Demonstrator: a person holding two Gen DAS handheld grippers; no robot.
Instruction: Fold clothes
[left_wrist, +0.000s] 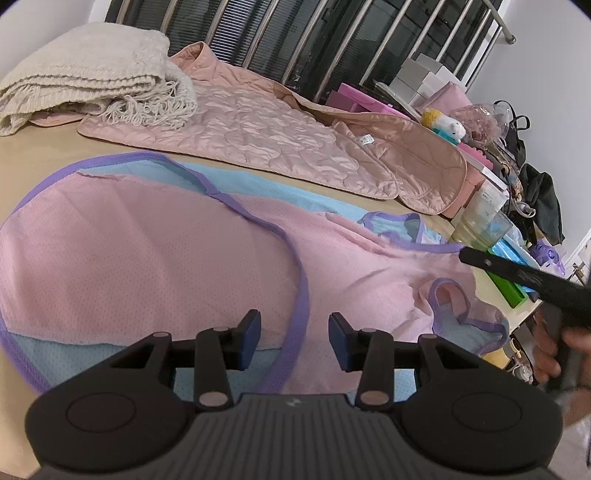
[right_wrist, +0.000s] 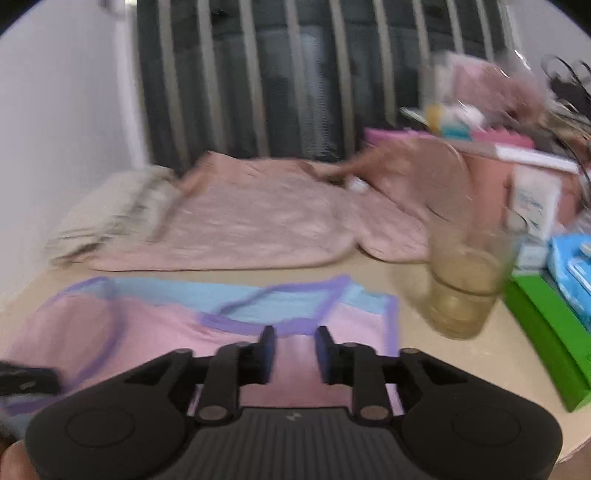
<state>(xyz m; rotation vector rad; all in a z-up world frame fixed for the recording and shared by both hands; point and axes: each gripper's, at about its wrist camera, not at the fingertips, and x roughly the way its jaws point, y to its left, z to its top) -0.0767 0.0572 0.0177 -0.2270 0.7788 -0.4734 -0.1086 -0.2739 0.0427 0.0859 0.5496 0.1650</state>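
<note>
Two hand-held grippers hover over a pink vest spread flat on a table.

The left gripper (left_wrist: 293, 339) tilts down over the vest (left_wrist: 147, 266), jaws apart, nothing between them. The right gripper (right_wrist: 293, 354), also tilted down, has a narrower gap and grips nothing. The vest lies lengthwise from left gripper to right, with its purple-edged neck just ahead of the right gripper.

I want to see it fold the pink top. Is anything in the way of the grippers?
No. The left gripper and right gripper both hang open right over the pink top, with only air between. A glass stands beside it, apart.
</note>
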